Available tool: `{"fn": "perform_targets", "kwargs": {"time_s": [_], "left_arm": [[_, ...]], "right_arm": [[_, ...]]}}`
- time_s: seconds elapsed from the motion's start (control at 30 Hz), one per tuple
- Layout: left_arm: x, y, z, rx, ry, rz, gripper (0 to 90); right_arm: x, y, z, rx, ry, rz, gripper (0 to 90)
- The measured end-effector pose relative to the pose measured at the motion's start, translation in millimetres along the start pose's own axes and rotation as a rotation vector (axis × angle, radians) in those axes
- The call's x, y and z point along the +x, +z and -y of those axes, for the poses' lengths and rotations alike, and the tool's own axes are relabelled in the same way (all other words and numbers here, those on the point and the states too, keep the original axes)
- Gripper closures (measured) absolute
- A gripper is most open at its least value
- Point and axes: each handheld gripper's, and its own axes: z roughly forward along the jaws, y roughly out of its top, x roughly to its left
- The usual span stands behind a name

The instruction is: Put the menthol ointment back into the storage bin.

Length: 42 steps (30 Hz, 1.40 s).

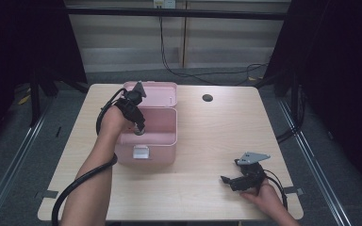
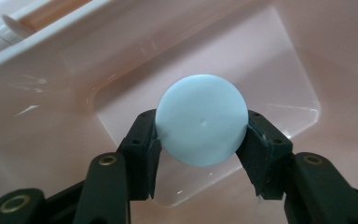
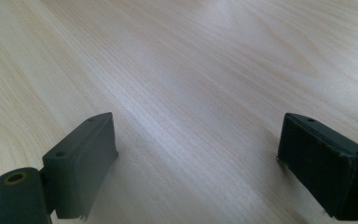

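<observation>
A pink box with its lid swung back stands on the table's left half. My left gripper reaches down into the box. In the left gripper view it is shut on a pale blue ball, held between its two pads above the pink box floor. My right gripper rests low over the table near the front right, a hand behind it. In the right gripper view its jaws stand wide apart over bare wood, with nothing between the pads.
The light wooden table has a small dark round hole at the back. A white latch sits on the box's front wall. Black cables trail on the floor behind the table, and dark curtains flank both sides.
</observation>
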Motion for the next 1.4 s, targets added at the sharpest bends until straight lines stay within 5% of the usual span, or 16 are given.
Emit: {"fn": "perform_targets", "kwargs": {"time_s": [0.67, 1.4], "left_arm": [[5.0, 34.1, -2.7, -0.027, -0.099, -0.043, 50.4], [6.9, 52.4, -3.2, -0.045, -0.119, -0.086, 50.1]], "right_arm": [[0.0, 0.1, 0.1, -0.001, 0.0, 0.0, 10.7], [0.0, 0.0, 0.1, -0.001, 0.0, 0.0, 10.7]]}}
